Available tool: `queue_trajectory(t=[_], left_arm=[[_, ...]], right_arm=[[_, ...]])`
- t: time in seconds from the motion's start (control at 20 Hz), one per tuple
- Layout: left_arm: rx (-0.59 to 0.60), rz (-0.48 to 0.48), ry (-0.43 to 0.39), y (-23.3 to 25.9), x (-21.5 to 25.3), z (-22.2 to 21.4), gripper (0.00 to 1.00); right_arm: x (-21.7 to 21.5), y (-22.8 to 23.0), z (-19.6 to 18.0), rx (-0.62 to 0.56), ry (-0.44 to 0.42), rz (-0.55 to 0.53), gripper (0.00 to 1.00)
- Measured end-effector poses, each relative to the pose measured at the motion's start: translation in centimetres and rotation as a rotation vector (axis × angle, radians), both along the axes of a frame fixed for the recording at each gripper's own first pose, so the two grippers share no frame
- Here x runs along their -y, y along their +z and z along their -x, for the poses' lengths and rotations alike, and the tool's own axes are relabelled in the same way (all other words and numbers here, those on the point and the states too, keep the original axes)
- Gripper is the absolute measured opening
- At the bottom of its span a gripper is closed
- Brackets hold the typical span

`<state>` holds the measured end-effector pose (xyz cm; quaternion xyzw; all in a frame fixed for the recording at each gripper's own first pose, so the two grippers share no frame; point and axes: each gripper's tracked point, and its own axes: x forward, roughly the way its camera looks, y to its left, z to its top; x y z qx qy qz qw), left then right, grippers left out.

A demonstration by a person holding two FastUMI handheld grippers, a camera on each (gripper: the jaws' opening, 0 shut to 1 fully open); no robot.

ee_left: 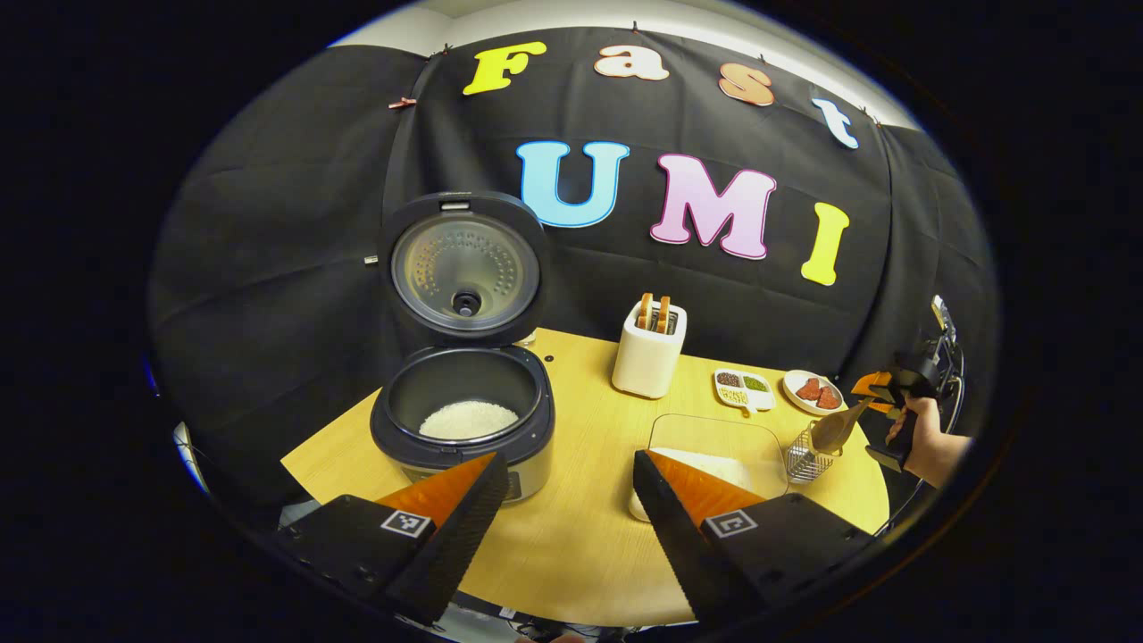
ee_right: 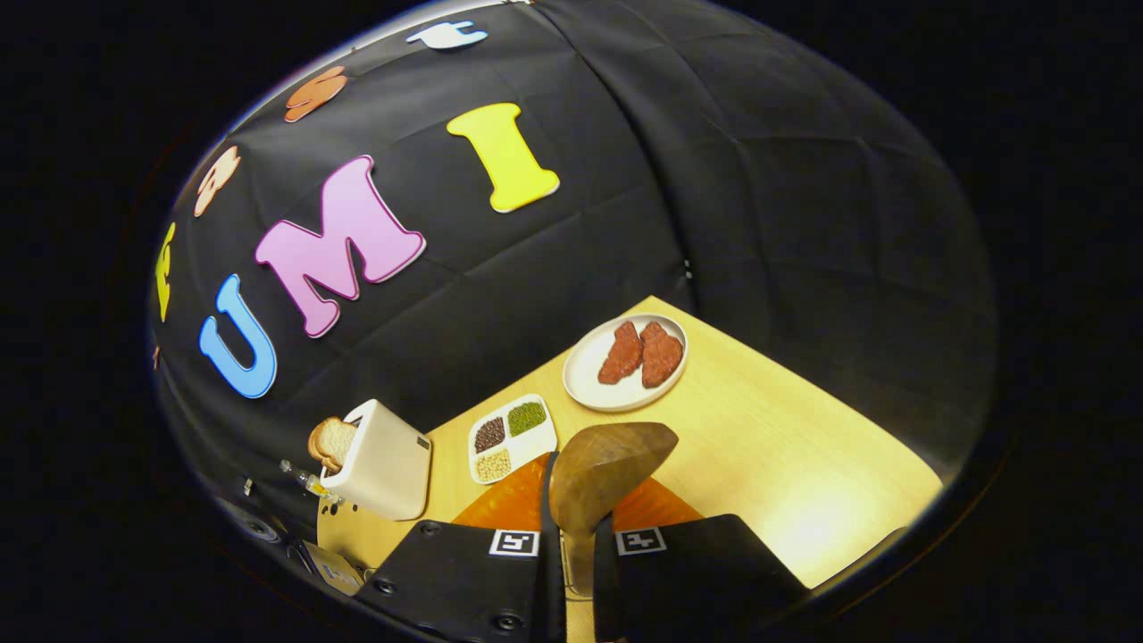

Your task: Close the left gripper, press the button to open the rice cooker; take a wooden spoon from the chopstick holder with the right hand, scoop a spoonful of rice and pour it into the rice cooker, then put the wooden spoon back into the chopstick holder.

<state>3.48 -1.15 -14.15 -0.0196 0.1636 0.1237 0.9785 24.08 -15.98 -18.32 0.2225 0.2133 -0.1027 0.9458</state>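
Clamping the wooden spoon (ee_right: 607,464), my right gripper (ee_right: 576,536) hides its handle between the fingers; my left gripper (ee_left: 563,509) hangs spread before the open rice cooker (ee_left: 464,411), rice inside.

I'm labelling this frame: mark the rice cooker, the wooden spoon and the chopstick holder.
rice cooker (ee_left: 420,442): left gripper view, front rim of the body.
wooden spoon (ee_right: 607,464): right gripper view, middle of the bowl.
chopstick holder (ee_left: 806,463): left gripper view, wire side.
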Motion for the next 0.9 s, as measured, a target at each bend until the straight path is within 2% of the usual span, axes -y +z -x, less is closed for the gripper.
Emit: queue_trajectory(t=[0.3,0.45,0.65,0.9], left_arm=[[0.037,0.070,-0.021,0.0,-4.9,0.8,0.96],[0.042,0.060,-0.077,0.1,-6.1,1.1,0.96],[0.038,0.032,-0.137,0.1,-7.6,1.2,0.96],[-0.007,0.037,-0.165,-1.6,-9.0,1.2,0.96]], right_arm=[[-5.7,7.3,2.6,0.122,0.106,0.048,0.16],[-9.9,8.7,4.2,0.142,0.174,0.077,0.16],[-16.4,8.0,6.5,0.141,0.310,0.153,0.16],[-21.5,2.7,8.0,0.085,0.408,0.198,0.16]])
